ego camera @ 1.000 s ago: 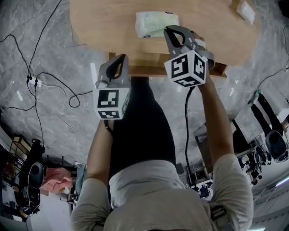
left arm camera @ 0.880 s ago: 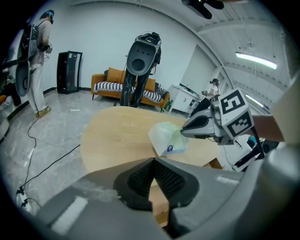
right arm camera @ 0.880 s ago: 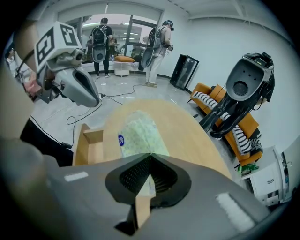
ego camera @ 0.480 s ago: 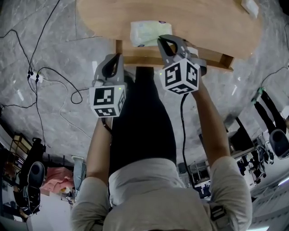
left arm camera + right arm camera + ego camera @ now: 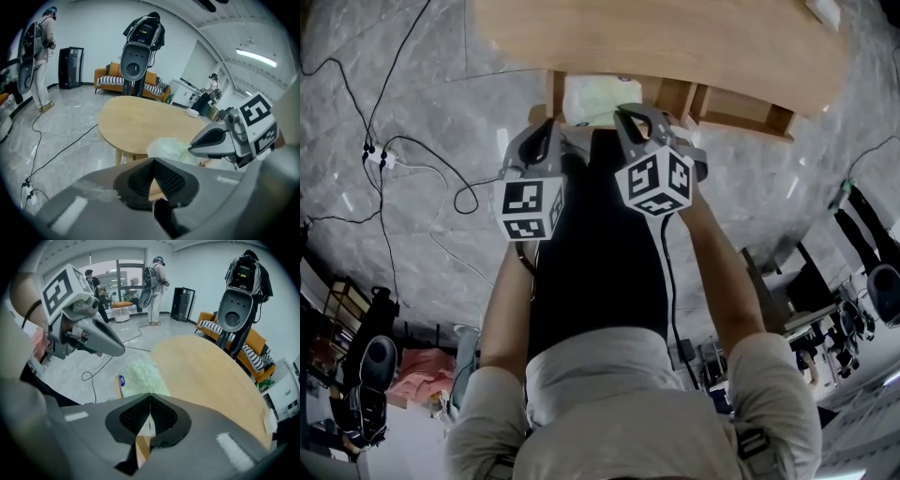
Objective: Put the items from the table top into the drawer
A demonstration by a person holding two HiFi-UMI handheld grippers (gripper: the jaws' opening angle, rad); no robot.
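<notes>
A pale green tissue packet (image 5: 598,98) with a blue spot on its end (image 5: 140,376) sits just off the near edge of the round wooden table (image 5: 675,37), over the open drawer (image 5: 555,92). Whether it rests in the drawer I cannot tell. My right gripper (image 5: 624,111) is shut on the packet's near edge, and a thin white strip shows between its pads (image 5: 150,397). My left gripper (image 5: 548,124) hangs beside it to the left, shut and empty (image 5: 153,160). The left gripper view shows the packet (image 5: 171,149) just beyond the jaws.
A small white item (image 5: 825,11) lies at the table's far right. Cables (image 5: 422,159) and a power strip (image 5: 373,155) lie on the grey floor to the left. A dark machine on a stand (image 5: 137,61), an orange sofa and people stand beyond the table.
Both grippers have drawn back towards the person. The packet came with the right gripper, from the table top to past its near edge, over the open drawer.
</notes>
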